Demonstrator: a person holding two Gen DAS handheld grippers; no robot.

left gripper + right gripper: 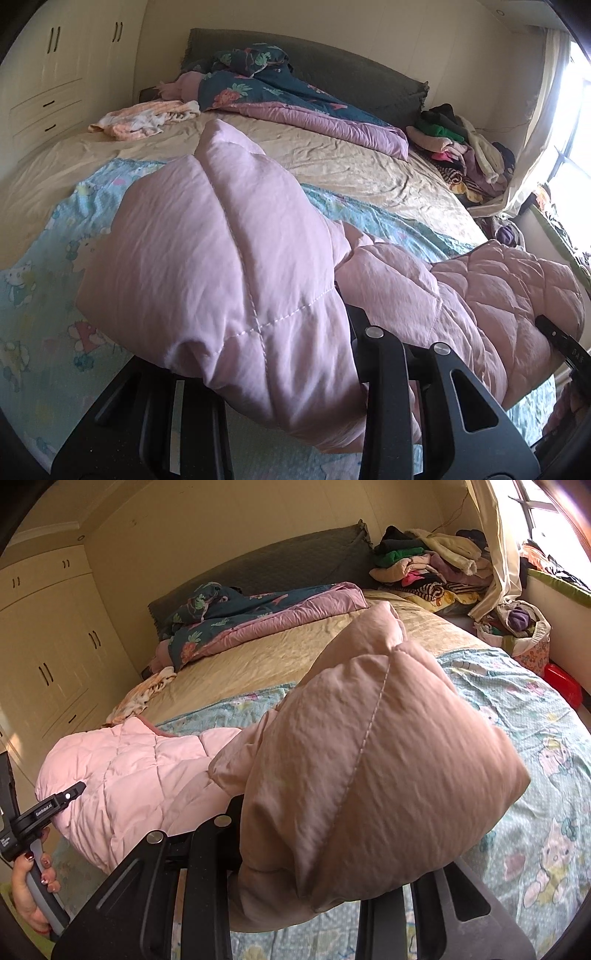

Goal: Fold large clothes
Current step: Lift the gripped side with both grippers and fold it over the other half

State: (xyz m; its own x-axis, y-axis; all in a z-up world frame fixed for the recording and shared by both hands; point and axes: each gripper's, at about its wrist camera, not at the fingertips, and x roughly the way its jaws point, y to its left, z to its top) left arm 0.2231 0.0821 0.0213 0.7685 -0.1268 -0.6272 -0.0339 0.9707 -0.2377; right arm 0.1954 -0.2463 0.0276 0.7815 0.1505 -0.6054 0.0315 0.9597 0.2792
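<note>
Both grippers point down at a slant over the bed (332, 158), each lifting one end of a pink quilted jacket (229, 258). The left gripper (295, 350) is clamped narrow on a puffy fold of the jacket, which bulges up over its fingers and hides the tips. The right gripper (314, 849) is likewise closed narrow on another padded fold that drapes over its fingers. Between the two, the rest of the jacket sags above a light blue cartoon-print sheet (535, 746) spread on the near half of the bed. In the right wrist view the person's left hand (31, 893) wraps around the left gripper's grey handle at the lower left edge, fingers curled, the tool tilted toward the jacket
</note>
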